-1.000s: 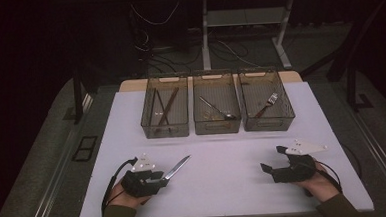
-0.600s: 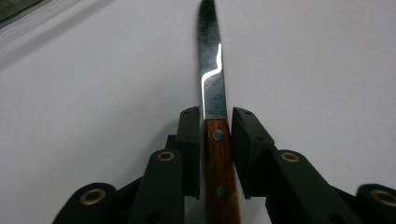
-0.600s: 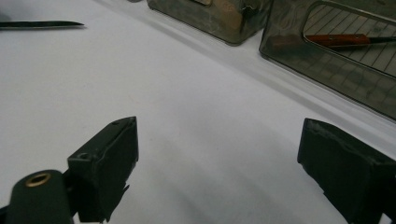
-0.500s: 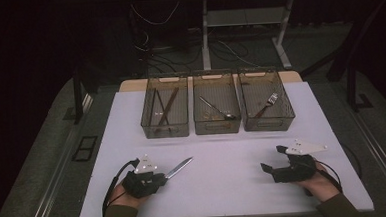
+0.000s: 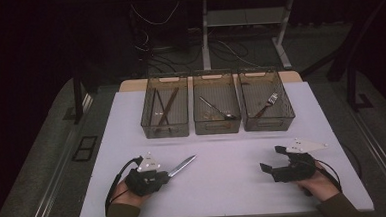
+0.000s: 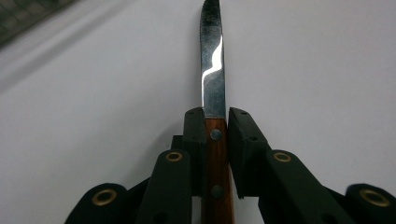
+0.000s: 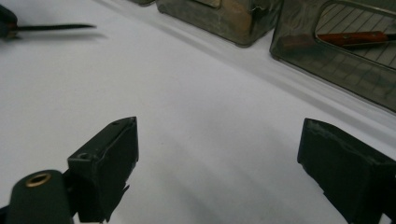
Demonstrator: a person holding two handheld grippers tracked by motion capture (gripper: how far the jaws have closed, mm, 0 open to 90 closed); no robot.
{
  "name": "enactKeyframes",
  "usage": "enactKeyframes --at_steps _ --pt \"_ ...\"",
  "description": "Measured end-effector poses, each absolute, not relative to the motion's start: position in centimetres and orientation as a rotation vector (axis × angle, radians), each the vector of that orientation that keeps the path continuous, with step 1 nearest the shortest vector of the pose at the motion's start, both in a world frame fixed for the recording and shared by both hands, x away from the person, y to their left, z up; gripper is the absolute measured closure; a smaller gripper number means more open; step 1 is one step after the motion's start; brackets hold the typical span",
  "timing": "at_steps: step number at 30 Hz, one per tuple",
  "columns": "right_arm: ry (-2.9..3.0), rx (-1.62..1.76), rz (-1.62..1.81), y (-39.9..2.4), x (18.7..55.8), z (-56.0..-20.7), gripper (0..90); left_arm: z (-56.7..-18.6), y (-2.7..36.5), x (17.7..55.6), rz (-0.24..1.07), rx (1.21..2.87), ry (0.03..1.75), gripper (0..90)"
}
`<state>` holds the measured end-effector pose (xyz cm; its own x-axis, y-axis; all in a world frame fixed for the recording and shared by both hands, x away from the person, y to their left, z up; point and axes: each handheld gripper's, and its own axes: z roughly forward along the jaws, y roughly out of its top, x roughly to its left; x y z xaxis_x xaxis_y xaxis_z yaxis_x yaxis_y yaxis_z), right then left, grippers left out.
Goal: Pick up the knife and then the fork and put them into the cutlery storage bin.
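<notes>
A knife (image 5: 182,165) with a steel blade (image 6: 212,70) and a riveted wooden handle (image 6: 215,158) points up and to the right near the table's front left. My left gripper (image 5: 164,175) is shut on it. In the left gripper view both pads (image 6: 196,135) press on the handle's sides just behind the blade, and the jaws have just been closing on it. My right gripper (image 5: 272,158) rests at the front right, open, with bare white table between its jaws (image 7: 219,154). The knife (image 7: 51,27) also shows far off in the right gripper view.
Three clear bins stand in a row at the back of the white table (image 5: 233,156). The left bin (image 5: 165,135) holds long utensils, the middle bin (image 5: 217,131) a spoon, and the right bin (image 5: 269,128) a fork. A person's hands hold both grippers at the front edge.
The knife's tip has shifted slightly to the right with the left gripper. The right gripper has kept still.
</notes>
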<state>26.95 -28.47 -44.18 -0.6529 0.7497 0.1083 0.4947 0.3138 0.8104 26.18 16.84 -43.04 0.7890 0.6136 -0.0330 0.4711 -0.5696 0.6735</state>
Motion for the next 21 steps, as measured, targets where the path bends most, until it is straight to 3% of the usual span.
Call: enactKeyframes --at_steps 21 --pt "2.386 1.078 1.445 -26.4 27.5 -41.8 15.0 -39.9 13.0 27.0 0.263 2.125 0.705 77.3"
